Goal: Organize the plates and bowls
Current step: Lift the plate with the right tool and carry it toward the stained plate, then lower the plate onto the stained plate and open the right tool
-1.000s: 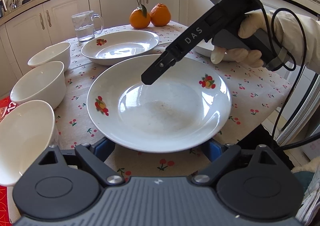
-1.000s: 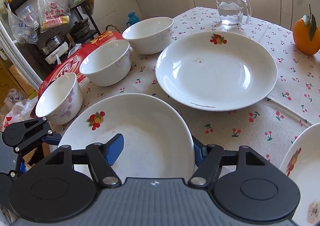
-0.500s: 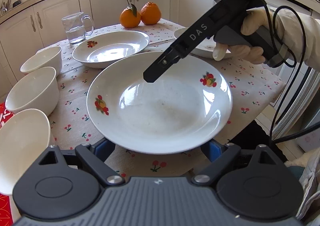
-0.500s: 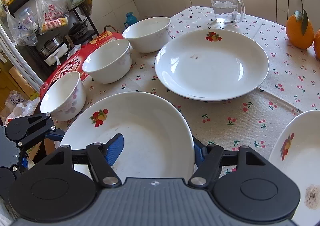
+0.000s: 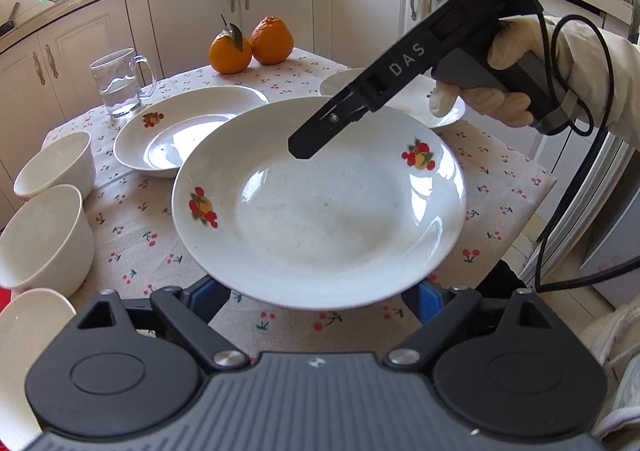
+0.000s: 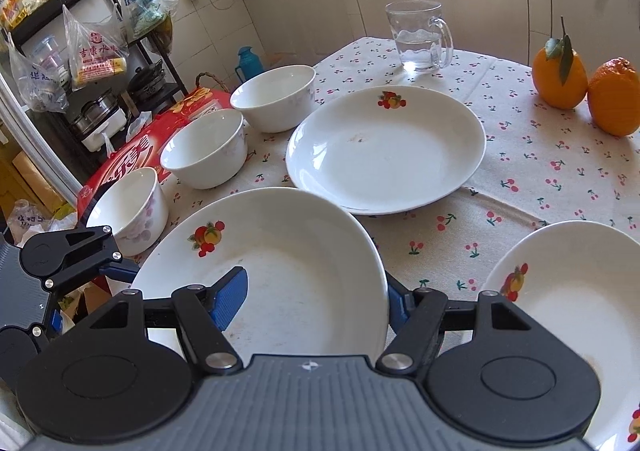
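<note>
A white plate with fruit prints hangs above the tablecloth, carried at both ends. My left gripper has its blue pads tucked under the near rim, one at each side of the underside. My right gripper clamps the opposite rim. One blue pad lies inside the plate and the other is outside the edge. A second plate lies on the cloth behind it, and a third plate at the right. Three white bowls stand in a row on the left.
A glass mug of water and two oranges stand at the far side of the table. A red box lies beside the bowls. A gloved hand with a trailing cable holds the right gripper. Cabinets ring the table.
The plate has risen with both grippers and drifted toward the second plate, whose near rim it now overlaps in the left wrist view. Both grips look unchanged.
</note>
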Demonstrator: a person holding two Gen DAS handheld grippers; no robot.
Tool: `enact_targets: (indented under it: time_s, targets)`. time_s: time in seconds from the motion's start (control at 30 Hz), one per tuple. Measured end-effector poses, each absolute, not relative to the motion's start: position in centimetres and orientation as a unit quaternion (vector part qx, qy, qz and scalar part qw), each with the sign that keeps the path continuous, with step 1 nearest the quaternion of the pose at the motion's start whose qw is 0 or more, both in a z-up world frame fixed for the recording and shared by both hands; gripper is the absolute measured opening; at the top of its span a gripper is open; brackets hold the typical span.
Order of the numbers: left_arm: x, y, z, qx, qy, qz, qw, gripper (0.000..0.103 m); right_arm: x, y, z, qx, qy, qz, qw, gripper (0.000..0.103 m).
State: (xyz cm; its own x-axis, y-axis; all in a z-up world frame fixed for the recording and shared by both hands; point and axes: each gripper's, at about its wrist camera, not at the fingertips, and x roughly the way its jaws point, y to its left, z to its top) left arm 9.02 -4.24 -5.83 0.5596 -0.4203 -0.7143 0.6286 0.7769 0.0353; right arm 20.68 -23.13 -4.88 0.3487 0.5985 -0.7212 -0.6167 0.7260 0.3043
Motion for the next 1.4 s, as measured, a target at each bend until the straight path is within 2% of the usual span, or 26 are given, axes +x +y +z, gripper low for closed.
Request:
enact_targets:
  time_s: [0.77, 1.4]
  targets:
    - [15.6, -13.8, -5.8, 0.198, 0.343, -0.388, 0.833, 0.091, 22.1, -35.1, -4.2, 0.034, 0.416, 0.269, 0.868, 0.075]
    - [18.1, -16.8, -6.4, 0.194, 0.334, -0.390, 0.836, 0.091, 23.0, -39.9, -6.1, 0.069, 0.416, 0.227, 0.878, 0.075]
